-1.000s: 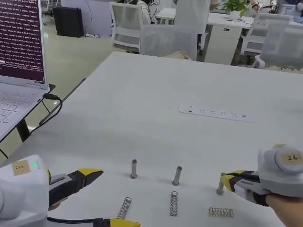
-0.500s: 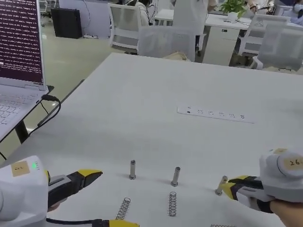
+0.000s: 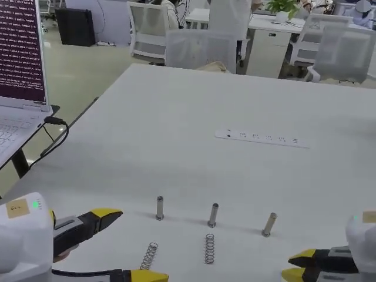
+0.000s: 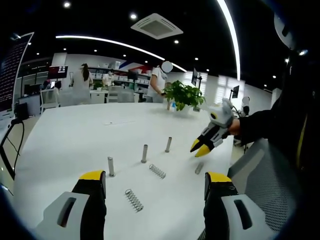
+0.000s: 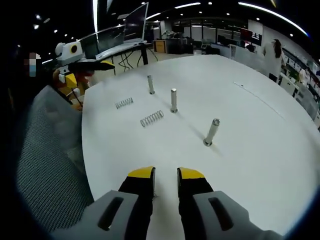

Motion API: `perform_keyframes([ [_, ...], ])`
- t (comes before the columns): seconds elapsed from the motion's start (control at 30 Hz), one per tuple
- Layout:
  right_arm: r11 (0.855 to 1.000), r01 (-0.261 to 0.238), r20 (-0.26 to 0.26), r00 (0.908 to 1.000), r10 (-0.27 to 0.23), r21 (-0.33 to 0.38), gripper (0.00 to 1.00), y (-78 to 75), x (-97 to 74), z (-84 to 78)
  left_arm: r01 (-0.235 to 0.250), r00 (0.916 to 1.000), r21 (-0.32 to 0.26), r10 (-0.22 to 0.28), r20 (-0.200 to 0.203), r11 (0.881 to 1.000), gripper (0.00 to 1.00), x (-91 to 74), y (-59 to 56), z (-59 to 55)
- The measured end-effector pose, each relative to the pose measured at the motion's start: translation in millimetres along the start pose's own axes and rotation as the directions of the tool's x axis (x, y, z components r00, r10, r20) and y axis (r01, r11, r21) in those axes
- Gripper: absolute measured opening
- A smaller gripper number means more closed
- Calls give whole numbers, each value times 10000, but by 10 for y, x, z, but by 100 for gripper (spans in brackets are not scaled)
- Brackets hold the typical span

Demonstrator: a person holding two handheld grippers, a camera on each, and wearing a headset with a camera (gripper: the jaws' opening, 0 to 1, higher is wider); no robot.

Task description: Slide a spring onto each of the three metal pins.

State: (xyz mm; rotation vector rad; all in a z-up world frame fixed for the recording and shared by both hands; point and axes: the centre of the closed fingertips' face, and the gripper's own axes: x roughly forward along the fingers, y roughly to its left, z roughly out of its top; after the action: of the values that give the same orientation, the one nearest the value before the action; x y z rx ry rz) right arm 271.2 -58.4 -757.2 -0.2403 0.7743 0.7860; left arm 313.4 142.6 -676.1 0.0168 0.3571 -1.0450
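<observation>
1. Head view: the white counter point(image 3: 176, 111) carries three metal pins in a row. The left pin point(image 3: 159, 208) and middle pin point(image 3: 212, 215) stand upright, and the right pin point(image 3: 268, 224) leans a little. The left spring point(image 3: 148, 256) lies just in front of the left pin, and the middle spring point(image 3: 209, 248) just in front of the middle pin. The left tongs point(image 3: 140, 244) gape wide at the lower left, holding nothing, with the left spring near their yellow tips. The right tongs point(image 3: 289, 266) sit at the lower right, short of the right pin. Beyond the pins lies a power strip point(image 3: 261, 138). A laptop point(image 3: 17, 59) stands off the counter's left edge.

2. Left gripper view: this view adds a third spring point(image 4: 199, 168), lying flat just beside the right tongs' tips and apart from the right pin. The left spring lies between this view's own wide-spread jaws, the middle spring just past it and the pins beyond. A plant point(image 4: 184, 94) and people stand far behind.

3. Right gripper view: the right tongs' jaws stand a narrow gap apart with nothing clearly gripped. A faint thin shape low between them is too dim to tell. The right pin stands nearest, straight ahead in open sight. The middle and left springs lie further left, with the left tongs at the counter's far edge.
</observation>
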Motion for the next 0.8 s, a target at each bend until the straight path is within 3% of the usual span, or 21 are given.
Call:
perform_keyframes([
  [0.03,9997,-229,-46,9997,229,-70,16,63,-11,-4,5,10000,4,-5,-15,10000,78,0,-2,-2],
  [0.07,9955,-921,-121,9957,918,-216,16,214,-25,-9,7,10000,10,-7,-23,10000,78,0,-4,-3],
  [0.13,9807,-1896,-473,9812,1874,-476,16,424,-35,-65,6,10000,-14,-6,-9,10000,78,-2,-5,-1],
  [0.27,9638,-2079,-1900,9660,1755,-1667,19,488,11,-315,-8,10000,-38,8,43,10000,78,-3,-3,10],
  [0.37,9577,-2268,-2211,9574,1859,-1770,19,526,49,-382,-7,10000,-55,7,59,10000,77,-4,-2,12],
  [0.4,9441,-2399,-2521,9506,1813,-2259,17,539,66,-429,-15,10000,-62,16,62,10000,77,-5,0,12],
  [0.5,9299,-2618,-3114,9338,1764,-2583,14,572,97,-520,-4,10000,-93,5,80,10000,77,-5,2,13],
  [0.57,9305,-2688,-3169,9304,1841,-2487,12,599,125,-538,1,10000,-89,0,69,10000,77,-4,2,11],
  [0.6,9274,-2527,-3038,9383,1653,-2757,9,564,133,-509,3,10000,-90,-2,64,10000,77,-3,1,10],
  [0.63,9218,-2578,-2969,9397,1695,-2897,9,558,142,-489,8,10000,-95,-8,72,10000,77,-3,1,11],
  [0.7,9294,-2561,-3035,9373,1715,-2657,8,543,132,-493,11,10000,-111,-10,81,9999,77,-2,3,14],
  [0.8,9273,-2509,-3096,9372,1609,-2779,8,538,135,-487,28,10000,-107,-27,84,9999,77,-2,5,15],
])
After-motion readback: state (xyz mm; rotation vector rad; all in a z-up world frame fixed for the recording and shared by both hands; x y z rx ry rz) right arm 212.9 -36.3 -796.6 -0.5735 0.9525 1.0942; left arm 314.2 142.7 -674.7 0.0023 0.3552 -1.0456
